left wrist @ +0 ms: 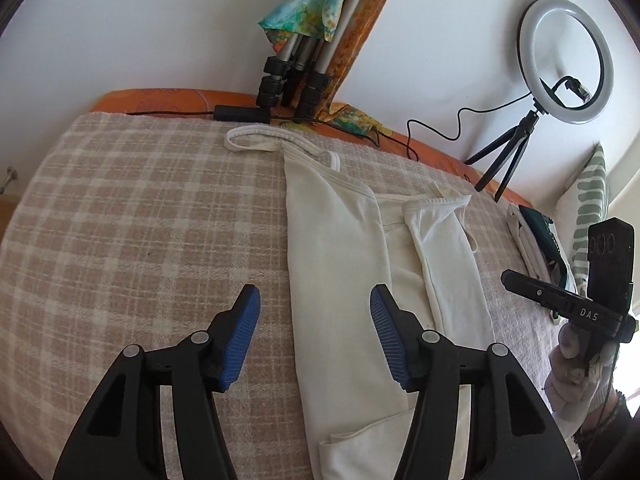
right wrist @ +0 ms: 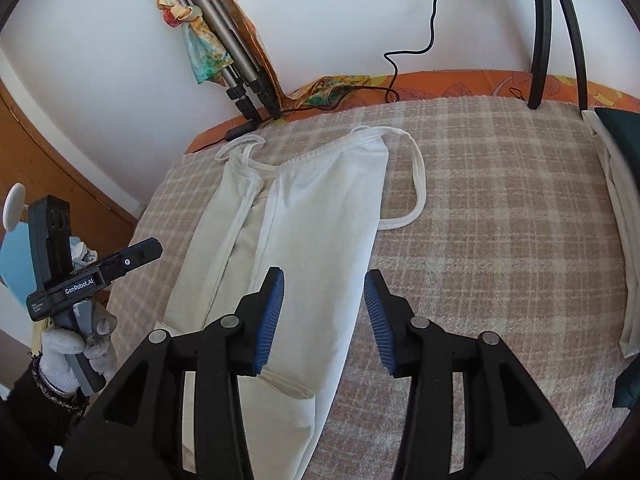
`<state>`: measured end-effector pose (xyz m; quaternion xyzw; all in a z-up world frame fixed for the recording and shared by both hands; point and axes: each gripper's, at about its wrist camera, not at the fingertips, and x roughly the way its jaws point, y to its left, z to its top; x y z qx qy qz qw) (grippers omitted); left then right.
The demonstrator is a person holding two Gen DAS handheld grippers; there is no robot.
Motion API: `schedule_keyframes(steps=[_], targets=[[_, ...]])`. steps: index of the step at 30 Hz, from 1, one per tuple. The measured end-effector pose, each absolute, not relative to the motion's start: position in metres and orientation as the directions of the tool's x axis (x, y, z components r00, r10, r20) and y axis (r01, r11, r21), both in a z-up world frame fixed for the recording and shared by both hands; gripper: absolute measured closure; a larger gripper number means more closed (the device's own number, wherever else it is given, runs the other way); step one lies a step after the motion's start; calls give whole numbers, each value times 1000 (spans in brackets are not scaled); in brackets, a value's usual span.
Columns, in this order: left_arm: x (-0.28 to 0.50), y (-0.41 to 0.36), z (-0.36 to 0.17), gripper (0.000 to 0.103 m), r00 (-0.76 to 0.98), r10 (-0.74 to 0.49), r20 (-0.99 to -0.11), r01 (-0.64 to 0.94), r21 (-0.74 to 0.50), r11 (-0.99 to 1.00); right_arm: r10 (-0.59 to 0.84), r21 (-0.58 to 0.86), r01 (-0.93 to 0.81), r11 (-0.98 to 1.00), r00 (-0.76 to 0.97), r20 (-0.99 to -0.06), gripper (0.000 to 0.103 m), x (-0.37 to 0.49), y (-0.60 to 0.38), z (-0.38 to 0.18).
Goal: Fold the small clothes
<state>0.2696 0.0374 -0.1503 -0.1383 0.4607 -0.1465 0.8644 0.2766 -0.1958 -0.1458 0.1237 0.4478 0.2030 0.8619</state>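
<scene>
Both grippers (left wrist: 315, 334) (right wrist: 324, 316) wide apart, seemingly clear above white top (right wrist: 304, 216).

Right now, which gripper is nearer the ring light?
Right. The right gripper hovers over the top's right edge, on the ring light's side. The left gripper hovers over the top's left edge, farther away.

"DAS" on right gripper (left wrist: 576, 312), "GenRobot.AI" on left gripper (right wrist: 80, 284)
</scene>
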Motion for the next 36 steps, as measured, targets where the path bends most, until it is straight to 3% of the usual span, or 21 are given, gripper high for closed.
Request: schedule_keyframes(steps=[13,15,18,25,28,30,31,34,35,36], targets=[[339,35,-174,49,531,-416,-738,116,-423,899,501,481,-182,858,510,-700,58,380,-208,-171],[343,32,-175,50,539,-408,-737,120,-412,903,519,497,-190,847,503,-691,90,384,-207,-172],[343,29,-175,61,561,-357,-747,116,-356,927,479,457,-185,870,536,-695,98,384,-209,-165],[349,35,-176,58,555,-407,-726,121,-414,902,444,418,-176,891,529,-723,98,383,-213,-162],[356,40,-179,58,551,-443,-708,84,-480,873,520,510,-174,843,509,-686,87,381,-221,-165],[361,42,-180,58,548,-459,-700,68,-509,858,556,550,-177,817,496,-667,71,381,-223,-166],[363,41,-180,58,551,-462,-695,70,-513,856,564,556,-180,811,491,-664,70,381,-222,-167],[370,33,-180,59,547,-455,-702,94,-489,867,556,540,-187,820,480,-678,70,385,-215,-172],[372,30,-180,62,550,-442,-708,95,-474,876,557,540,-191,820,484,-674,77,386,-214,-172],[374,29,-180,76,550,-432,-715,89,-464,881,563,544,-193,817,476,-676,90,388,-213,-173]])
